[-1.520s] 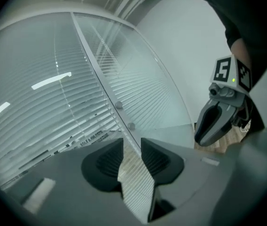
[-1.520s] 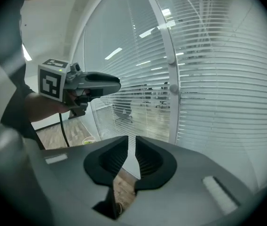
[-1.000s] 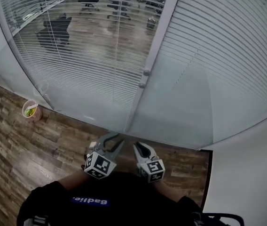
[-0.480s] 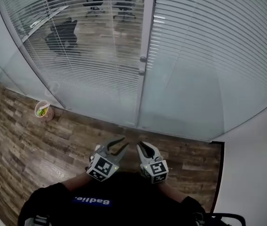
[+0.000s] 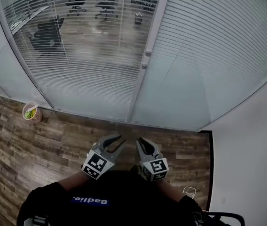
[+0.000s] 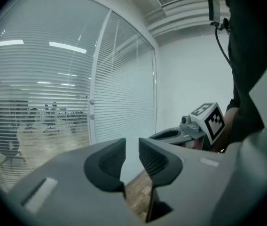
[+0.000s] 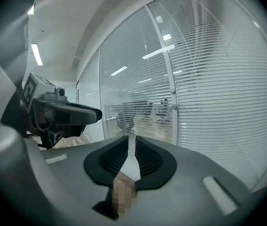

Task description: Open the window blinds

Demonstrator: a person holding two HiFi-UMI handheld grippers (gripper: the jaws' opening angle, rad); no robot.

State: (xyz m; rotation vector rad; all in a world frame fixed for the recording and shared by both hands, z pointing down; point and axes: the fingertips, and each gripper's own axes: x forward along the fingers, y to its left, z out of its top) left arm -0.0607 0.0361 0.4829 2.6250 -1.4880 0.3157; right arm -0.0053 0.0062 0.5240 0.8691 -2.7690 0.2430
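Before slatted blinds (image 5: 91, 55), left gripper (image 6: 132, 144) jaws, ribbed, empty, apart, just closing; right gripper (image 7: 131, 142) jaws barely parted

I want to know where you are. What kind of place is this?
Probably an office: a glass wall with blinds, chairs in the room behind it, and a wood floor.
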